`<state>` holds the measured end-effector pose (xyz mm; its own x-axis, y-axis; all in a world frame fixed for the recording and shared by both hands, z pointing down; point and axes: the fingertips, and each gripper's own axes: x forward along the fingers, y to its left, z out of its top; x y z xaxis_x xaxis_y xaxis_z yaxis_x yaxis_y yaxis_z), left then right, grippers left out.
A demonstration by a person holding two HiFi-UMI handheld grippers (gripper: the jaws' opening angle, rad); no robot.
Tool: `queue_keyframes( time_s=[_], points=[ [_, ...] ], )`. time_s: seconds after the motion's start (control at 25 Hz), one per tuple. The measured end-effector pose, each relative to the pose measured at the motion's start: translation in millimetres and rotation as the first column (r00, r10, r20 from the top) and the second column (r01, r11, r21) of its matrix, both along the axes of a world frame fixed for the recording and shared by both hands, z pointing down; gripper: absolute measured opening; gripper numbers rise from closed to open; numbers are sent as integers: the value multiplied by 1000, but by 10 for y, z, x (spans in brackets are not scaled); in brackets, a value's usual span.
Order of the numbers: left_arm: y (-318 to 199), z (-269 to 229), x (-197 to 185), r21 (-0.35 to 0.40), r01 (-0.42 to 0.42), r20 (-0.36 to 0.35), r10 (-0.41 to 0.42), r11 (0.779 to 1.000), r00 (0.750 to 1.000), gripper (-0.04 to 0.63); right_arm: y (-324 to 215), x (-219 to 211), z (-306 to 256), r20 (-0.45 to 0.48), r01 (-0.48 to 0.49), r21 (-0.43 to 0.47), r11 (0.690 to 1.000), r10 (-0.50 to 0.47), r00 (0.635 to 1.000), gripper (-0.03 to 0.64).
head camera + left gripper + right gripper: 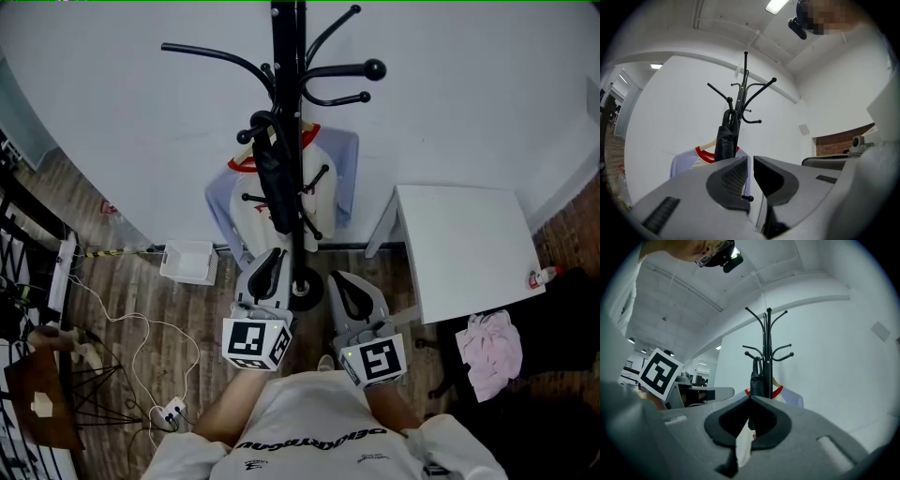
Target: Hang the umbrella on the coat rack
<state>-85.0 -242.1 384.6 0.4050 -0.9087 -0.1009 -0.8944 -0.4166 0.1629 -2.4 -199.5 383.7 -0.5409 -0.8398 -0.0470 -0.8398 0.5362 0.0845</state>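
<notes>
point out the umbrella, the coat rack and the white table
umbrella (272, 183), head view, middle of its folded black canopy
coat rack (287, 47), head view, upper part of the pole
white table (464, 248), head view, bare top

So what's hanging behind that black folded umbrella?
A white shirt with red collar and pale blue sleeves. The black folded umbrella and black metal coat rack cover its middle.

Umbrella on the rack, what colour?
Black. The umbrella shows best in the head view.

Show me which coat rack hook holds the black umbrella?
The short hook left of the pole, under the long top arm, holds the umbrella; the top hooks are bare.
</notes>
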Motion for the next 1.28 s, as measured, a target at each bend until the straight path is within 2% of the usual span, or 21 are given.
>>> queue_keyframes(
  time_s=[0.16, 0.4, 0.76, 1.28],
  points=[
    [94, 59, 28, -1, 3, -6, -3, 1000, 1000, -2, 25, 8, 5, 8, 6, 0, 1000, -6, 1000, 0],
    [251, 163, 90, 0, -5, 17, 5, 1000, 1000, -3, 33, 11, 32, 42, 11, -16, 1000, -10, 999, 0],
    [399, 273, 96, -10, -17, -5, 17, 1000, 1000, -3, 44, -36, 133, 30, 26, -41, 999, -25, 999, -2],
    [460, 483, 97, -27, -18, 26, 19, 999, 999, -3, 14, 64, 408, 58, 19, -89, 996, -14, 998, -2]
  ],
)
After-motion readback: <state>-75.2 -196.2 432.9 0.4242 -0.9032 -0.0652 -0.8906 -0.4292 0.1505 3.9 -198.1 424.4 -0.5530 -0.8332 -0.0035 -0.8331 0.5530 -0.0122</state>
